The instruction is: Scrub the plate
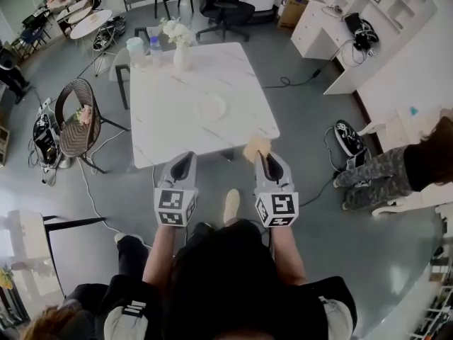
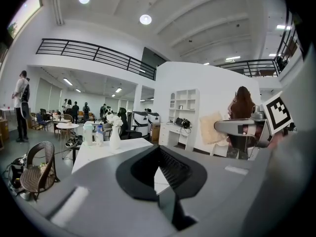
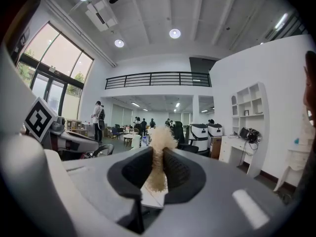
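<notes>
In the head view, the plate lies near the middle of the white table, at about twelve o'clock from both grippers and well apart from them. We judge the step in hand to be the approach. To do it well, we should bring the right gripper forward over the near table edge and lower its sponge flat onto the plate rather than edge-on. The left gripper should come in from about seven o'clock to pin the rim so the plate does not slide. We should also keep clear of the vase at the table's eleven o'clock corner. In the left gripper view, its jaws are closed together with nothing between them, so they must open before they can steady anything. The table shows beyond them at ten o'clock, but the jaws cover where the plate would be, and we cannot pick it out. In the right gripper view, the jaws are clamped on the sponge, whose frayed top rises above them at twelve o'clock. The plate is probably behind it, though we cannot confirm that. Whether the plate is dirty or wet is too small to tell anywhere.
</notes>
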Motion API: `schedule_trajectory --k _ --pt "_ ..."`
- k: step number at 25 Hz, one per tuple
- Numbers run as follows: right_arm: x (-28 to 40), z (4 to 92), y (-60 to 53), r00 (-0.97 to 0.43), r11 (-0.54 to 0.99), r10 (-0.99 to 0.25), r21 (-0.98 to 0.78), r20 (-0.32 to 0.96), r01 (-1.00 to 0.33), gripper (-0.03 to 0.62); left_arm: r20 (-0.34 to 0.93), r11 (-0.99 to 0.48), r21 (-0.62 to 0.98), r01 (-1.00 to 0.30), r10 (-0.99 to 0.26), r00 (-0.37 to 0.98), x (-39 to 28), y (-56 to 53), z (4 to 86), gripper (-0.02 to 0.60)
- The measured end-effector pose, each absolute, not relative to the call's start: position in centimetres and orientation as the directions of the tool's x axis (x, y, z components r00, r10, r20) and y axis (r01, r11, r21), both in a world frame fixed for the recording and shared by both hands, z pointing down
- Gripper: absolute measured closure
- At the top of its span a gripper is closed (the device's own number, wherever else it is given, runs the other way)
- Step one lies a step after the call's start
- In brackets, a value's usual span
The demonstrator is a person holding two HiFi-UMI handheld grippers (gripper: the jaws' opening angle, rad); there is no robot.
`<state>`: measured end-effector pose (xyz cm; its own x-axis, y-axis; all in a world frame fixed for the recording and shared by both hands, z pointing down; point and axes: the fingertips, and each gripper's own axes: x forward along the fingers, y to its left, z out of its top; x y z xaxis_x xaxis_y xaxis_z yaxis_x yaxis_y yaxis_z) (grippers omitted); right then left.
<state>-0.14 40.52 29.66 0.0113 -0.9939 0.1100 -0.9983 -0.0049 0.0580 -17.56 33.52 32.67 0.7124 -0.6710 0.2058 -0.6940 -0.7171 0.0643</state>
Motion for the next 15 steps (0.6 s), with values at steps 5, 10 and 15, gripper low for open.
schedule_trajectory --k 5,10,15 --pt "2.9 30.2 36.8 -0.003 0.009 -0.993 0.051 0.120 -0.999 0.536 0.209 -0.712 0.069 -0.699 -0.674 0.708 -14.6 30.4 32.9 0.576" --pt "5.8 30.1 32.4 -0.045 0.050 -0.992 0.037 0.120 -0.998 0.536 0.221 -0.690 0.065 -0.721 -0.695 0.684 -11.4 26.7 32.7 0.575" --pt "8.2 29.6 28.6 -0.108 0.112 -0.987 0.024 0.119 -0.993 0.536 0.229 -0.655 0.064 -0.753 -0.724 0.650 -8.8 23.9 32.1 0.576"
